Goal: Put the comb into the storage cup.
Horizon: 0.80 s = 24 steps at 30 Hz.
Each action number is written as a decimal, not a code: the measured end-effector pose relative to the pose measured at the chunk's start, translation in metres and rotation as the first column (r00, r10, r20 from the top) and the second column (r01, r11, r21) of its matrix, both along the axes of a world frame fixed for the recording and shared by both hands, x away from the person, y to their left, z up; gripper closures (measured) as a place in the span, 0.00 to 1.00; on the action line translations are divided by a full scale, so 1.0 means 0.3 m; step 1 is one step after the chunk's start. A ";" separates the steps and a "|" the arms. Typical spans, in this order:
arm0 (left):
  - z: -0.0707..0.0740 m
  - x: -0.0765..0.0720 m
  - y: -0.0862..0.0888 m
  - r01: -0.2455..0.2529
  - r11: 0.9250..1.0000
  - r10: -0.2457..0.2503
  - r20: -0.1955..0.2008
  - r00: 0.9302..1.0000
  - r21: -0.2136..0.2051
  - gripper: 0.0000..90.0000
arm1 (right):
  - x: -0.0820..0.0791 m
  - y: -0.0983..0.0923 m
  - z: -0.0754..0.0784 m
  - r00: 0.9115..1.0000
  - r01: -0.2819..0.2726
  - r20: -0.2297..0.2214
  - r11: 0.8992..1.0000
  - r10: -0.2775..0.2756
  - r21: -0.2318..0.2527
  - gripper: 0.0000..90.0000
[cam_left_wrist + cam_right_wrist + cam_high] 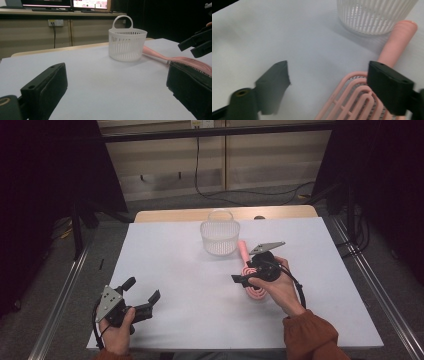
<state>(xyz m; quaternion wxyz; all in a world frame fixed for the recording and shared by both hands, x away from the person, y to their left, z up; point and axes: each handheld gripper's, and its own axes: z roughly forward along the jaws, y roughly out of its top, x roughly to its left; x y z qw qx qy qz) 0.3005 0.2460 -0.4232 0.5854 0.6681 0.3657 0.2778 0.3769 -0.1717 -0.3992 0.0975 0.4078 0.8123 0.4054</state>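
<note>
1. Right gripper: jaws spread wide and released, nothing pressed between the pads.
2. Pink brush: flat on the white table, its ribbed head partly under and just beside one jaw in the right gripper view, mostly outside the gap rather than centred in it.
3. Other jaw of the right gripper: well to the far side of the gap, over bare table, apart from the brush.
4. Brush handle: straight out ahead of the nearer jaw, its rounded end just beside the base of the white basket; whether touching, cannot tell.
5. Basket: upright, beyond both jaw tips of the right gripper, ahead and off toward the brush side.
6. Left gripper: jaws wide apart and released, bare table between them.
7. From the left gripper's own view: basket well ahead, roughly between the two jaws; brush behind the tip of one jaw, clear of the gap.
8. Right gripper seen from there: just above the brush head.
</note>
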 end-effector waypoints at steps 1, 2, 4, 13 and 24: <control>0.000 0.000 0.000 0.000 1.000 0.000 0.000 1.000 0.001 0.04 | -0.002 -0.003 0.001 1.000 0.005 0.007 1.000 -0.005 0.003 0.12; 0.000 0.000 -0.001 -0.001 1.000 0.001 0.000 1.000 -0.001 0.04 | -0.004 -0.005 0.002 1.000 0.010 0.013 1.000 -0.010 0.004 0.12; 0.000 0.000 -0.001 -0.002 1.000 0.002 -0.001 1.000 0.000 0.04 | -0.008 -0.012 0.006 0.999 0.017 0.033 1.000 -0.017 0.001 0.10; 0.001 -0.001 0.000 -0.006 1.000 0.006 -0.001 1.000 -0.011 0.04 | -0.034 -0.059 0.018 0.988 0.110 0.112 0.994 -0.110 0.006 0.06; 0.002 0.003 0.004 0.000 1.000 0.000 -0.002 1.000 -0.023 0.04 | -0.040 -0.116 0.031 0.979 0.185 0.087 0.983 -0.186 0.017 0.05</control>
